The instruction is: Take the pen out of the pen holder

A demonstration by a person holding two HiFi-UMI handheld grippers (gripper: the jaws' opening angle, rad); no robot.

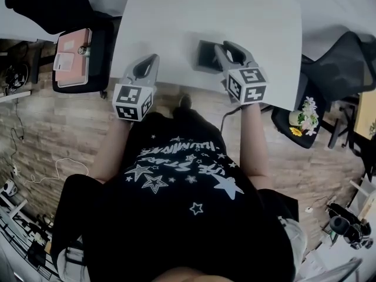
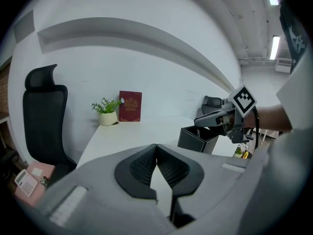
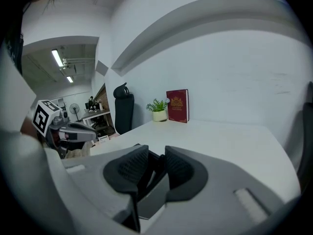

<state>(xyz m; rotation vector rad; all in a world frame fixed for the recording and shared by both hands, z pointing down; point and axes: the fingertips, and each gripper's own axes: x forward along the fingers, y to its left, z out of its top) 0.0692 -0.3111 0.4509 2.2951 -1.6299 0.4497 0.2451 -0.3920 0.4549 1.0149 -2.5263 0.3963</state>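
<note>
Pen holder point(image 1: 205, 57), black and square, stands on the white desk point(image 1: 205, 10) close to the front edge, right of centre. Right claw point(image 1: 226, 46) is tipped down over the holder's open top. In the right gripper view, the right claw point(image 3: 156, 160) has its pads a narrow gap apart, with the holder's dark inside and grey wall showing between and below them. A slim dark slanted shape sits in the gap; can't tell if it is the pen, or if the pads touch it.

Left claw point(image 1: 154, 57) hovers at the front desk edge, left of the holder and apart from it. In the left gripper view, left claw point(image 2: 156, 148) has its tips pressed together with nothing between them; the holder point(image 2: 195, 138) and right claw point(image 2: 222, 119) are off to its right.

Desk beyond the holder is bare, lots of open room. At the far wall edge stand a small potted plant point(image 3: 158, 110) and, just beside it, an upright red book point(image 3: 177, 106). A black office chair point(image 2: 44, 116) stands off the desk's left side, with a pink item point(image 1: 73, 56) on a dark seat near it. A mesh chair point(image 1: 341, 60) and flowers point(image 1: 305, 117) are off the right side.
</note>
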